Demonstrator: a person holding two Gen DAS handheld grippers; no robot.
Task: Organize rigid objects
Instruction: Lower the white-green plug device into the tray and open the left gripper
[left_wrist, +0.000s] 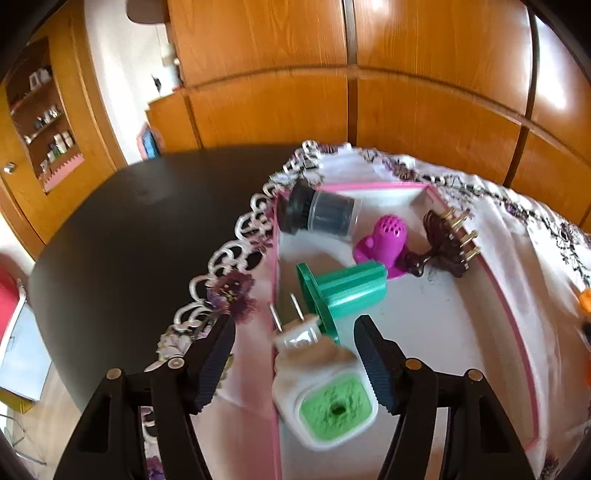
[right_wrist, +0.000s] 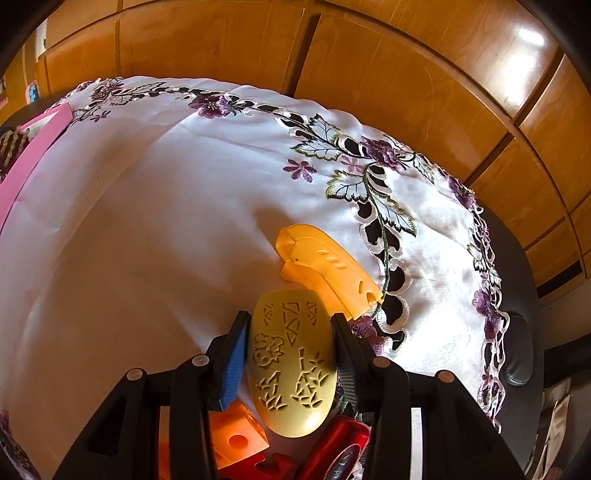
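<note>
Between the gaping left claw (left_wrist: 295, 363) lies the plug-in freshener (left_wrist: 322, 384); the right claw (right_wrist: 290, 356) clamps a yellow oval case (right_wrist: 291, 362).

Pink-rimmed tray (left_wrist: 509, 314) with white floor holds: white plug-in unit (left_wrist: 317, 373) with green pad face and two metal prongs, lying against the left wall; green flanged piece (left_wrist: 343, 295) on its side; clear cylinder with black cap (left_wrist: 317, 214) on its side at the far-left corner; magenta perforated piece (left_wrist: 384, 243); dark brown pronged clip (left_wrist: 450, 240) against the right wall. On the cloth: pale yellow oval case (right_wrist: 291, 365) with cut-out patterns, orange-yellow cover (right_wrist: 325, 269) just beyond it, orange block (right_wrist: 236, 439) and red item (right_wrist: 340, 450) near the bottom edge.
</note>
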